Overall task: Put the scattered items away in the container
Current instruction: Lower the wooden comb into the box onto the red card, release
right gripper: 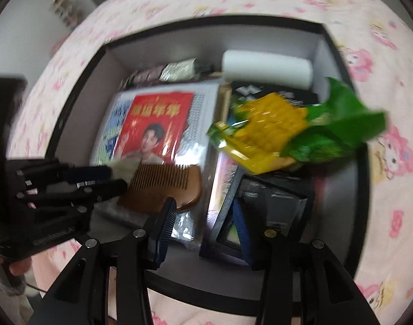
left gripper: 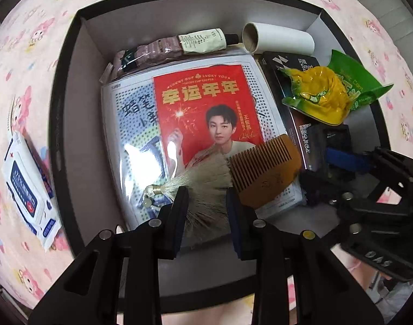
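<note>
A black open box lies on a pink sheet and holds several items. A brown wooden comb rests on a plastic-sleeved sheet inside it. The comb's beige tassel fills the gap between the pads of my left gripper, which is shut on it and points down into the box. In the right wrist view the comb lies just ahead of my right gripper. Its jaws stand open above a dark flat case, gripping nothing. A yellow-green corn packet lies beyond it, blurred.
A white wet-wipes pack lies outside the box on the left. Inside are a red photo card, a hand-cream tube, a white roll and a black carton. A hand holds the left gripper.
</note>
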Demonstrator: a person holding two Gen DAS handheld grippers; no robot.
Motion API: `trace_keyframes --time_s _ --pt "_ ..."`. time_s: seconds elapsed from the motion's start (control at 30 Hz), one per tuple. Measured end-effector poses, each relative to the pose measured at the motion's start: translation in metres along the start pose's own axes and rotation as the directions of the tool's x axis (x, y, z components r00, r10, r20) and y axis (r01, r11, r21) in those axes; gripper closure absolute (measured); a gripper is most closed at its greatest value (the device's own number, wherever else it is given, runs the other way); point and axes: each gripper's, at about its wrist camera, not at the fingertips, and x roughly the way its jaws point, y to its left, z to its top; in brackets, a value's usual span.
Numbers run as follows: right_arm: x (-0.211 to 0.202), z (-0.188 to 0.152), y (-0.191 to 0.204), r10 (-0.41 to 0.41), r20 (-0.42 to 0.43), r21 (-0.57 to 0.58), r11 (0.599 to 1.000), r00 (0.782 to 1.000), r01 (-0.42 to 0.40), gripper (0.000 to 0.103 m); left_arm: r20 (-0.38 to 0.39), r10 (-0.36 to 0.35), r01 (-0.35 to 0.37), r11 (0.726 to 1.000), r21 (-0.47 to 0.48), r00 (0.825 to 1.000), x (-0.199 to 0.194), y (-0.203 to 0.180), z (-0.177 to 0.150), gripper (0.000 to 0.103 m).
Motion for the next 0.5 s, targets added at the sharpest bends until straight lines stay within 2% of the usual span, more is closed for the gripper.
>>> trace_keyframes --time_s 0.07,0.13,0.27,0.33,0.4,0.5 --pt "0.0 -0.001 0.007 -0.013 -0.007 -0.05 0.999 1.0 0.013 0.064 -0.004 -0.02 0.021 0.999 0.025 1.0 -0.006 -0.001 -0.006 0.073" --pt "0.002 -0.003 0.012 -0.01 -0.021 -0.096 0.995 1.0 0.007 0.064 -0.027 -0.023 0.024 0.998 0.055 0.999 -0.006 -0.003 -0.01 0.064" --pt "0.006 0.0 0.018 -0.023 -0.053 -0.135 0.991 0.998 0.016 0.063 -0.077 -0.001 0.006 0.998 0.063 0.997 0.003 0.001 -0.007 0.06" --pt "0.009 0.005 0.021 -0.042 -0.06 -0.146 0.989 0.997 0.032 0.06 -0.084 -0.026 0.031 0.998 0.058 0.996 0.005 0.003 -0.004 0.059" --pt "0.012 0.01 0.024 -0.064 -0.061 -0.153 0.987 0.996 0.054 0.059 -0.06 -0.028 0.031 0.999 0.042 0.998 0.003 0.007 0.0 0.059" --pt "0.015 0.022 0.022 -0.074 -0.048 -0.118 0.991 0.996 0.068 0.058 -0.005 -0.004 0.004 1.0 0.007 1.0 0.0 0.013 0.009 0.066"
